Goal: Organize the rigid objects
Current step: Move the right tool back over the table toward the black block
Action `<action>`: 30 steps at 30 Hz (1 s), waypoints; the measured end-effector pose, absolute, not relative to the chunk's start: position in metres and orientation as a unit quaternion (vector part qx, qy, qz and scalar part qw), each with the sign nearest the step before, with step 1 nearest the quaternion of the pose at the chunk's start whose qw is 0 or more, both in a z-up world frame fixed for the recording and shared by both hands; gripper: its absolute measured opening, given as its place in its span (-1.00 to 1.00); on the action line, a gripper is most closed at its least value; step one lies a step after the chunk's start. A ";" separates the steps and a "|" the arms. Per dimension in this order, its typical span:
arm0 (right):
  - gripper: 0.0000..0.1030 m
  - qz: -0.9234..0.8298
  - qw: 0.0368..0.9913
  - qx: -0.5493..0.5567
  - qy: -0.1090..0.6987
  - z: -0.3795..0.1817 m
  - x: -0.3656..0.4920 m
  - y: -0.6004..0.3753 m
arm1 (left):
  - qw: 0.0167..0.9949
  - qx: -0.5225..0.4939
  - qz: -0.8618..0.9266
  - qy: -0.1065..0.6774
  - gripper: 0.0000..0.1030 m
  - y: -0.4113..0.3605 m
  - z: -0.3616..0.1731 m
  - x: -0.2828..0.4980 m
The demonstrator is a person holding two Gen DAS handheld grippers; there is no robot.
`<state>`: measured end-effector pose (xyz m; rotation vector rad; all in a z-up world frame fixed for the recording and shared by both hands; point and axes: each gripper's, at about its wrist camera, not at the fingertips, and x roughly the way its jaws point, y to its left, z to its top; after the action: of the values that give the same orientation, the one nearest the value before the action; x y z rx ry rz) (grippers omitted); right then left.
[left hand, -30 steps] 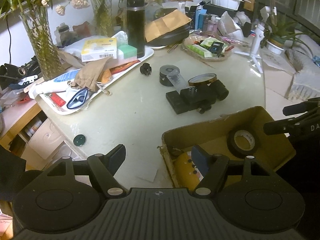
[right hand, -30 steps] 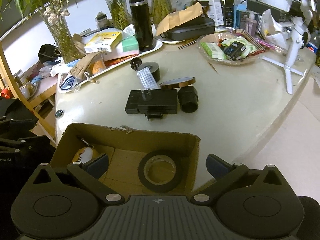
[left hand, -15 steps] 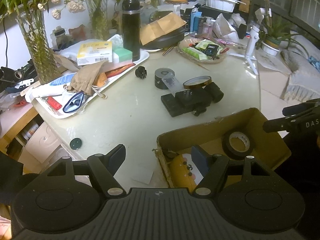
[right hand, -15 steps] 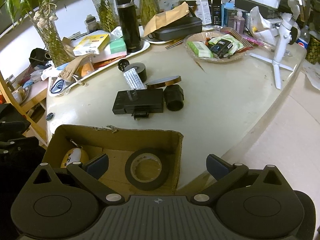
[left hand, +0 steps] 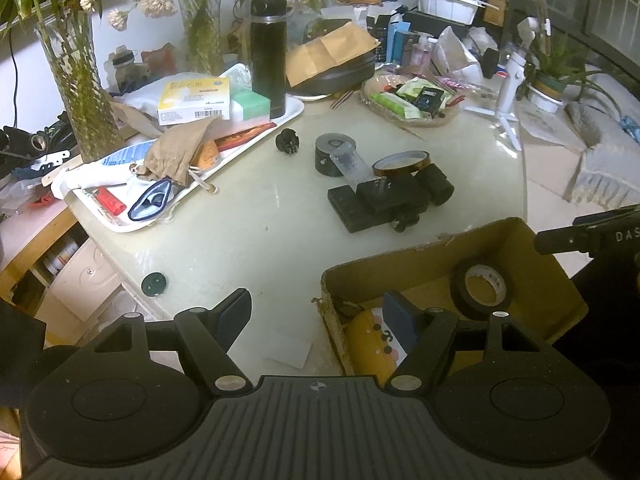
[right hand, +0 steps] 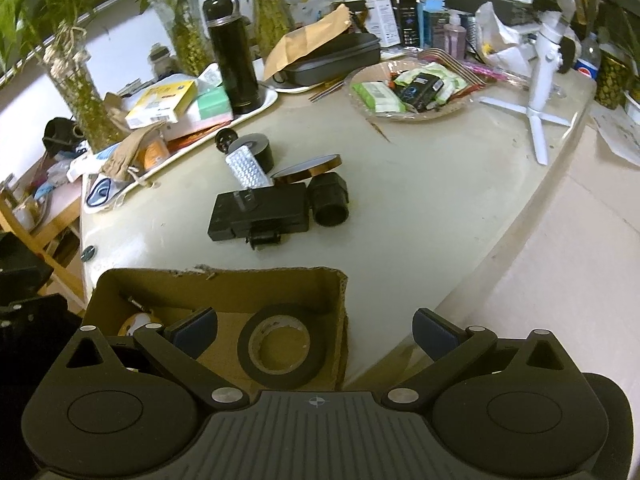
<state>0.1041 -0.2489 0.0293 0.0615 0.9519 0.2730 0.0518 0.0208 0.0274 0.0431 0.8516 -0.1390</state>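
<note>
**Both grippers empty over the box; loose parts waiting mid-table**

Nearest: left gripper [left hand: 318, 312] with fingers [left hand: 236, 312] spread wide, holding nothing, one fingertip over bare table [left hand: 248, 240], the other over the near corner of the cardboard box [left hand: 532, 248]. Right gripper [right hand: 316, 330] likewise spread and empty, left fingertip above the box [right hand: 224, 288] interior, right fingertip past its side wall.

Inside the box: a roll of black tape [right hand: 280, 350] lying flat on the floor, toward the right wall; a yellow rounded item [left hand: 372, 348] with dots in the opposite corner, partly hidden behind a fingertip.

Beyond the box, on the table: a flat black block [right hand: 260, 210] with a small clamp-like part touching its near edge; a short black cylinder [right hand: 330, 200] on its side just beside it; an amber tape roll [right hand: 308, 170] leaning across both; a blister pack [right hand: 247, 168] propped against a squat black roll [right hand: 260, 150]; a small black knob [left hand: 286, 141] near that.

Farther left: white tray [left hand: 294, 106] carrying boxes, a paper pouch and a tall black flask [left hand: 267, 52]. Farther right: shallow dish [right hand: 360, 108] of wrapped packets. A dark round cap [left hand: 154, 283] near the table's left edge.
</note>
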 end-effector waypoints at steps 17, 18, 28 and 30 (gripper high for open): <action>0.96 0.128 0.883 0.040 0.450 0.029 0.136 -0.251 | 0.906 0.009 -0.067 0.418 0.40 0.025 0.016 0.055; 0.93 0.128 0.884 0.040 0.449 0.030 0.140 -0.251 | 0.906 0.008 -0.067 0.418 0.40 0.025 0.016 0.056; 0.73 0.139 0.886 0.039 0.441 0.040 0.185 -0.253 | 0.923 -0.003 -0.069 0.380 0.39 0.027 0.024 0.064; 0.69 0.140 0.886 0.037 0.440 0.041 0.192 -0.253 | 0.923 -0.005 -0.067 0.379 0.40 0.027 0.026 0.067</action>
<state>0.1919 -0.2535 0.0412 0.0764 0.9147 0.2918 0.0670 0.0274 0.0259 -0.0098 0.7772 -0.1367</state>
